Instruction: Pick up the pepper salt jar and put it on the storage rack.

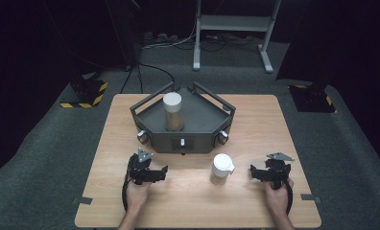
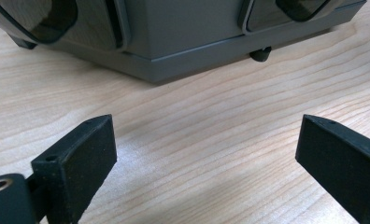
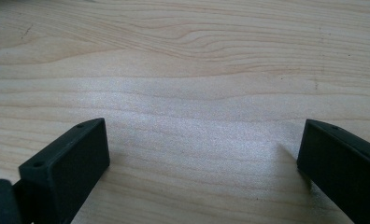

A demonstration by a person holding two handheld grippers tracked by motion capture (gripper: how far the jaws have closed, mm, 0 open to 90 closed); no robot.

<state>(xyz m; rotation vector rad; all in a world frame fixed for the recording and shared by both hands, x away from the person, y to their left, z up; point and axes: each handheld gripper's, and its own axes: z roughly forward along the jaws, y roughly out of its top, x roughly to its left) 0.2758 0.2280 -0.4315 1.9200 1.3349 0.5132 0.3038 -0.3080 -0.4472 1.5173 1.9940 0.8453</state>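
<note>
White-capped jar (label seemingly unreadable), left gripper and right gripper jaws apart.

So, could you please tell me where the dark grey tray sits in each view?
High view: the grey tray sits at the middle of the table, with a white-lidded jar standing in it.
Left gripper view: the tray's wall runs along the top edge, beyond the open jaws.
Right gripper view: bare wood lies between the open jaws.
Shared landmark: the light wooden table.
</note>
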